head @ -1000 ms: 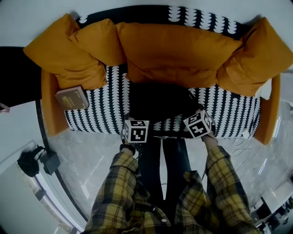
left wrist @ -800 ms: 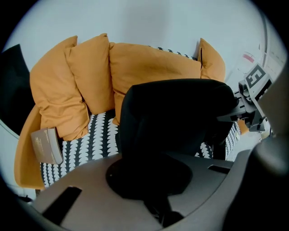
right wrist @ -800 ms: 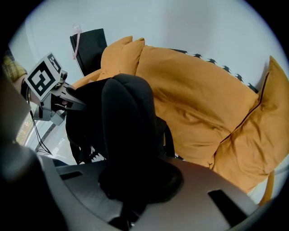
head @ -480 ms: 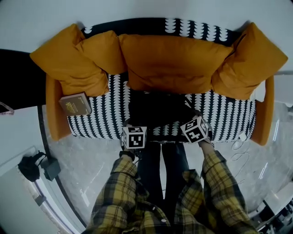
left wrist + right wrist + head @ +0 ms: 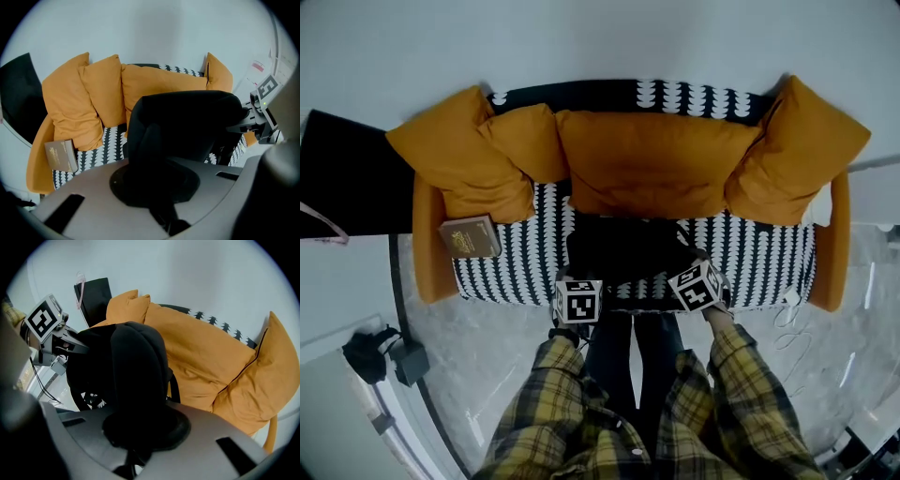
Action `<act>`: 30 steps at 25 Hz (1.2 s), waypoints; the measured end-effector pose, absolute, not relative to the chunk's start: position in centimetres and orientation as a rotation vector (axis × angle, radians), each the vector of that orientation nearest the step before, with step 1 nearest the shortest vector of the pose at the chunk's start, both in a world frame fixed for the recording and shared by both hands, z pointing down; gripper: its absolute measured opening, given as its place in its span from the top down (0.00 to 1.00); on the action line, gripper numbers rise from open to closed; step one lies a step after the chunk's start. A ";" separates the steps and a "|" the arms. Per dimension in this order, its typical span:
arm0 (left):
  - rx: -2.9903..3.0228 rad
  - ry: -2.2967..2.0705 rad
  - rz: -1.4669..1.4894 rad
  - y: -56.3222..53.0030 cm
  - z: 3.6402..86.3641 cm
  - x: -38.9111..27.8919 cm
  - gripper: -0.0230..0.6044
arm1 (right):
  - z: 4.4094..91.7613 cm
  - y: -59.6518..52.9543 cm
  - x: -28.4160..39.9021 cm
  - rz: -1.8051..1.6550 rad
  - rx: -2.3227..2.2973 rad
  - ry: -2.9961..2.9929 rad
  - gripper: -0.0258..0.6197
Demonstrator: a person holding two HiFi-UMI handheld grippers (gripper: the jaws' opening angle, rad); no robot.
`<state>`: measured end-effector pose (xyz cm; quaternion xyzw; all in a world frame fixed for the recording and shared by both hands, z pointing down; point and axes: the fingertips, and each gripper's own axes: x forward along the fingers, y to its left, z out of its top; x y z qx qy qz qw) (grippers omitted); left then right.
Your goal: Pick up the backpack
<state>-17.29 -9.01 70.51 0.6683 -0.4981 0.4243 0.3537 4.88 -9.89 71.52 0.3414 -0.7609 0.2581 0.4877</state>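
Note:
The black backpack [image 5: 628,248] hangs just over the front of the patterned sofa seat [image 5: 759,253], between my two grippers. My left gripper [image 5: 577,292] is shut on the backpack's left side, and my right gripper [image 5: 697,281] is shut on its right side. In the left gripper view the backpack [image 5: 187,126] fills the middle, and a fold of its black fabric runs down into the closed jaws of the left gripper [image 5: 161,187]. In the right gripper view the backpack [image 5: 126,376] bulges over the right gripper [image 5: 140,427] in the same way. The fabric hides the fingertips.
Several orange cushions [image 5: 652,164] line the sofa back. A brown book [image 5: 471,236] lies at the seat's left end. A black bag and box [image 5: 380,354] sit on the marble floor at the left, and cables [image 5: 787,314] lie at the right. A dark panel [image 5: 347,178] stands left of the sofa.
Both grippers have risen with the backpack still held between them. The sofa now looks smaller and lower in the head view, as the person has straightened up.

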 end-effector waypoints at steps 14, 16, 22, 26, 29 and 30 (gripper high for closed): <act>1.802 -1.416 0.944 -13.0 60.0 -18.1 0.90 | 59.9 -13.3 4.2 0.544 0.923 -1.960 0.92; 1.823 -1.432 0.918 -13.7 58.2 -18.1 0.90 | 58.0 -13.7 4.3 0.528 0.937 -1.972 0.92; 1.882 -1.464 0.838 -15.4 53.3 -17.7 0.90 | 53.1 -14.3 4.7 0.502 0.993 -2.034 0.92; 1.935 -1.472 0.799 -16.2 50.4 -17.3 0.90 | 49.7 -14.6 5.0 0.463 1.038 -2.069 0.92; 1.984 -1.479 0.765 -17.1 48.2 -17.1 0.90 | 47.1 -15.1 5.2 0.427 1.095 -2.096 0.92; 1.999 -1.480 0.754 -17.3 47.4 -17.0 0.90 | 46.1 -15.2 5.3 0.423 1.116 -2.110 0.92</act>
